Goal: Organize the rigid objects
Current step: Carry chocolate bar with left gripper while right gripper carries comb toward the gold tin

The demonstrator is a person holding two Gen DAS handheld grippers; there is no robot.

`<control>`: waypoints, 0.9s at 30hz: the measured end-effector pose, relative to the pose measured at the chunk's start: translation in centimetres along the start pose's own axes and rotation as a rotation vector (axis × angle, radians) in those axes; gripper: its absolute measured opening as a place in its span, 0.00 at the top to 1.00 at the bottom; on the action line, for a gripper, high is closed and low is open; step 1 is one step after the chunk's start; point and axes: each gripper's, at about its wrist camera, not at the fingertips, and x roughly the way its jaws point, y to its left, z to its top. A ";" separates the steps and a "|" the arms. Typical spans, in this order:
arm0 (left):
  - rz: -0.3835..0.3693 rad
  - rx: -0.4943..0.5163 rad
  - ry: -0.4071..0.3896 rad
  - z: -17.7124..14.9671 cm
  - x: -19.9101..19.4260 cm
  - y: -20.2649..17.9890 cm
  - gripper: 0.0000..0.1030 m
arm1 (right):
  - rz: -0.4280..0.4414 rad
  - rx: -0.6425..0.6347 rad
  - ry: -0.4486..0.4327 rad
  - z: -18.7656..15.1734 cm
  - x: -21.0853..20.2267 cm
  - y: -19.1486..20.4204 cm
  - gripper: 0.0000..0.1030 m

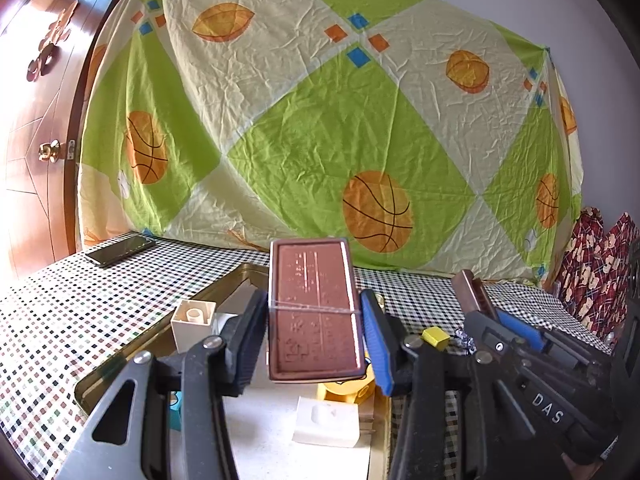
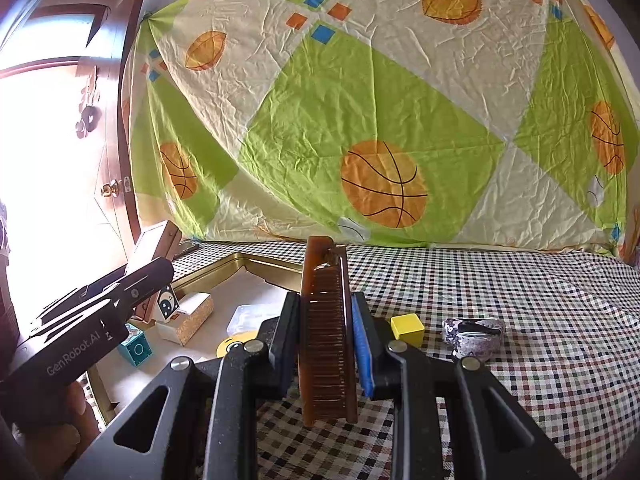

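My left gripper (image 1: 314, 320) is shut on a flat reddish-brown case (image 1: 312, 308) with embossed lettering. It holds the case lengthwise above a gold-rimmed tray (image 1: 236, 276). My right gripper (image 2: 326, 312) is shut on a brown comb (image 2: 326, 340), held on edge above the checked tablecloth just right of the tray (image 2: 256, 262). In the right wrist view the left gripper (image 2: 148, 276) and its case (image 2: 154, 246) appear at the left. In the left wrist view the right gripper (image 1: 490, 320) and the comb (image 1: 470, 288) appear at the right.
The tray holds a cream box (image 1: 194, 324), a white block (image 1: 326, 420), a teal cube (image 2: 136, 346), a yellow disc (image 2: 236, 342) and other small items. On the cloth lie a yellow cube (image 2: 407, 329), a sequined pouch (image 2: 474, 338) and a phone (image 1: 120, 250). A patterned sheet hangs behind.
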 end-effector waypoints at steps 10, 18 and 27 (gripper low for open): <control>0.013 0.000 0.008 0.2 0.1 0.7 0.56 | 0.027 -0.035 -0.003 0.0 0.4 1.9 0.73; 0.032 0.001 0.010 0.3 0.0 1.4 0.56 | 0.037 -0.046 -0.004 -0.1 0.6 2.5 0.73; 0.053 -0.013 0.021 0.5 0.2 2.7 0.56 | 0.050 -0.058 -0.005 0.0 0.8 3.4 0.73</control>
